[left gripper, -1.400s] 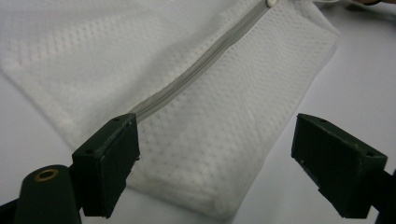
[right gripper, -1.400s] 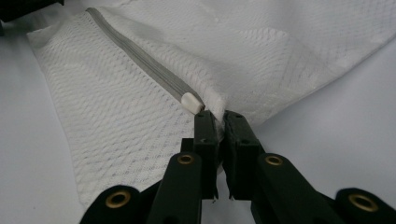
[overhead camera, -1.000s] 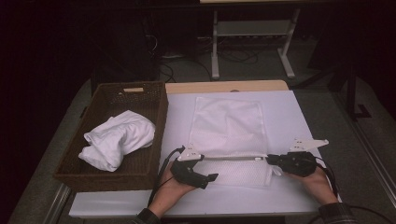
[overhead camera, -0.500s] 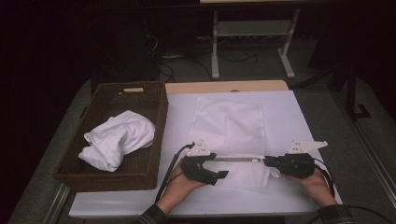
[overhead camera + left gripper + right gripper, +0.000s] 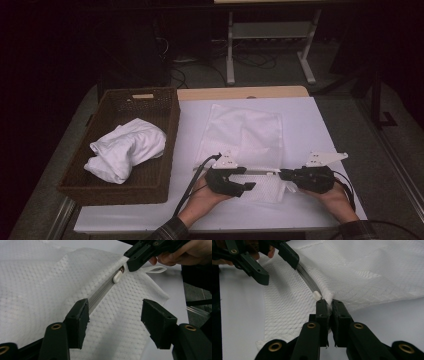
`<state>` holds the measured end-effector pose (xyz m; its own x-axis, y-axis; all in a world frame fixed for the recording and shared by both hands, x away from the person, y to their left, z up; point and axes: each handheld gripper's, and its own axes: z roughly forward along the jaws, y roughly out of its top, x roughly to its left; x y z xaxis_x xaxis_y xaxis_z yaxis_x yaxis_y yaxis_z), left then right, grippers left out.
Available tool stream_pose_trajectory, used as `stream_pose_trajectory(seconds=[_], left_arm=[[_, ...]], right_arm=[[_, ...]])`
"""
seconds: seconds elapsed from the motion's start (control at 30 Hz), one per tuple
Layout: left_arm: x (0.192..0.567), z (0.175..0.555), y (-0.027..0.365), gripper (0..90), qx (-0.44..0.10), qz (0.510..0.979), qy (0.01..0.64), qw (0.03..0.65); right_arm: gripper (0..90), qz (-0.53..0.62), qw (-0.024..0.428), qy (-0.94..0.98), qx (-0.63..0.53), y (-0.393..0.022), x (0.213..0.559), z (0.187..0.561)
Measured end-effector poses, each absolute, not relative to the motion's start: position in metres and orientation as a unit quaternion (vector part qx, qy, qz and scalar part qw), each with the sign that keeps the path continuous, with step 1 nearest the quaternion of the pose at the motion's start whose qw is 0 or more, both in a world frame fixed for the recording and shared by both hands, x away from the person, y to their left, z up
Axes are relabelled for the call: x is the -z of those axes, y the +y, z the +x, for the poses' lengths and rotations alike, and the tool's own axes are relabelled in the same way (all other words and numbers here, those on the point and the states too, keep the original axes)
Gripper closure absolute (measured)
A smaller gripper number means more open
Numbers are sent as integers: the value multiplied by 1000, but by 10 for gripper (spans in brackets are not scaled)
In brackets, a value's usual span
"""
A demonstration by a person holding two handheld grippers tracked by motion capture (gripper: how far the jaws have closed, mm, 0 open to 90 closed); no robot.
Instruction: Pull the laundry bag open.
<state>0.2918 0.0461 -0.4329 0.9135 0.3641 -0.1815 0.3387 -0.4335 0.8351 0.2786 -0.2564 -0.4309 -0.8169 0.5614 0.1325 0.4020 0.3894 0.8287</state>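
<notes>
Near the bottom middle of the high view lies a white mesh bag (image 5: 245, 137), flat on the white surface (image 5: 310, 115), its zipper edge (image 5: 100, 292) closest to the person. Right tool (image 5: 327, 305), jaws squeezed shut on the bag's cloth just beside the white zipper pull (image 5: 317, 295). Left tool (image 5: 113, 315), jaws wide apart over the zipper line, holding nothing. Best way, probably: keep the right grip firm so the bag stays tight, bring the left jaws down onto the zipper edge, close gently, no tugging sideways. At left, a brown basket (image 5: 162, 112) with a crumpled white cloth (image 5: 125, 150) inside. No words or labels to read anywhere.
</notes>
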Motion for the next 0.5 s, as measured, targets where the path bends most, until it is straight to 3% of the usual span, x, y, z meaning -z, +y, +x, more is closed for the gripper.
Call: stream_pose_trajectory(seconds=[0.5], left_arm=[[437, 293, 24, 537, 3, 851, 187, 490]], right_arm=[[839, 283, 84, 828, -477, -255, 429, 275]])
